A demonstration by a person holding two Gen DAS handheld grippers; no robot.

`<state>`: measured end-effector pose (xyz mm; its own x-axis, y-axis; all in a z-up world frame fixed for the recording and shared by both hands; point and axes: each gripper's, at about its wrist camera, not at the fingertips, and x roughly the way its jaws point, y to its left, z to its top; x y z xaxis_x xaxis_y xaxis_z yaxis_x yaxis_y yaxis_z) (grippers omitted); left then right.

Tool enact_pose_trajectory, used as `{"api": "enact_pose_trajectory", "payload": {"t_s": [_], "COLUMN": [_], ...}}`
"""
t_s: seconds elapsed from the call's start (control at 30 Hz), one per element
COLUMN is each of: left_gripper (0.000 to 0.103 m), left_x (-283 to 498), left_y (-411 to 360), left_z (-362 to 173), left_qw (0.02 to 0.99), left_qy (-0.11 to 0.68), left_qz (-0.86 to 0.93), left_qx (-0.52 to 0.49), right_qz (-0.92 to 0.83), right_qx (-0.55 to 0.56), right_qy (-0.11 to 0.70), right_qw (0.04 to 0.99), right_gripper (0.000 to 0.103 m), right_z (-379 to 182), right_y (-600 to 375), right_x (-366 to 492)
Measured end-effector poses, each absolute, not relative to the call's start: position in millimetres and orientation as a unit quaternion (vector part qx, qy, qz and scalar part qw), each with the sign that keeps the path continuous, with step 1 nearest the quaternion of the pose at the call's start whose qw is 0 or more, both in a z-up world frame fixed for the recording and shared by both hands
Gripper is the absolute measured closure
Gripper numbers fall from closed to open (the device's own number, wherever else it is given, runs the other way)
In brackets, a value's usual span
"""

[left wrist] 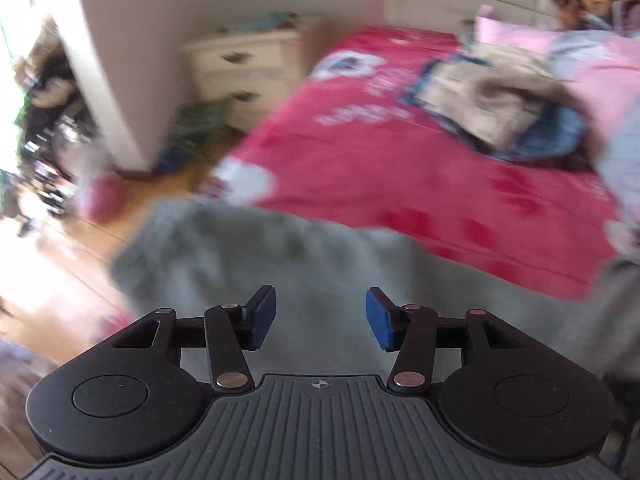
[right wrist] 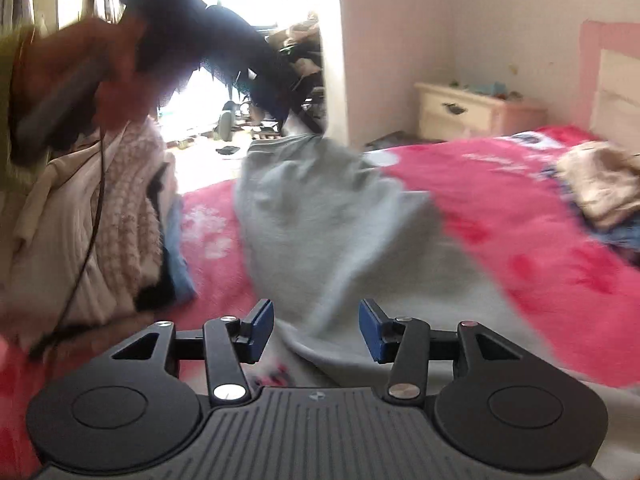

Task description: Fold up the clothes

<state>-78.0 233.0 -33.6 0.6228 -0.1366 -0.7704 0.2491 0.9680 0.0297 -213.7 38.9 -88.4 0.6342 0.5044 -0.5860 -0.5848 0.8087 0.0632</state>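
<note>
Clearly the folding is only partly done — a small stack of folded clothes (left wrist: 492, 96) sits far up the pink bedspread (left wrist: 400, 168), while a heap of unfolded clothes (right wrist: 100, 220) waits at the bed's near left edge. The grey garment (right wrist: 320, 220) lies rumpled on the bedspread, not yet folded. Both the left gripper (left wrist: 321, 316) and right gripper (right wrist: 317, 328) stand released over it, nothing between their pads. No basket shows — only a closed bedside drawer unit (right wrist: 468, 114), contents hidden.
</note>
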Motion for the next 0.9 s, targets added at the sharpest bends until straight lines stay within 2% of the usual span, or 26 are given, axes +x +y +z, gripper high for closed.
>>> {"api": "enact_pose_trajectory", "payload": {"t_s": [0.13,0.37,0.53,0.77,0.83,0.9], "left_gripper": [0.051,0.051,0.048,0.044,0.043,0.042], "left_x": [-96.6,-99.7,-105.8,-110.4,-109.6,-109.1], "left_y": [195.9,179.0,182.1,178.2,177.6,177.5], "left_z": [-88.7,-151.4,-160.2,-165.9,-166.6,-167.2], "left_qw": [0.871,0.86,0.865,0.87,0.871,0.872], "left_qy": [0.458,0.484,0.475,0.46,0.458,0.457], "left_qz": [-0.175,-0.137,-0.137,-0.138,-0.138,-0.14], "left_qx": [0.036,0.087,0.086,0.11,0.11,0.11], "right_qz": [0.198,0.009,0.021,0.048,0.047,0.04], "right_qx": [-0.094,-0.13,-0.231,-0.274,-0.272,-0.265], "right_qy": [0.332,0.37,0.4,0.446,0.45,0.456], "right_qw": [0.917,0.92,0.887,0.851,0.849,0.849], "right_gripper": [0.056,0.058,0.061,0.062,0.066,0.079], "right_z": [-75.9,-82.2,-116.9,-152.6,-155.0,-154.9], "right_y": [-43.1,-158.0,-178.9,-188.4,-189.2,-190.5], "right_x": [-216.4,-185.7,-150.6,-133.2,-131.3,-129.8]}}
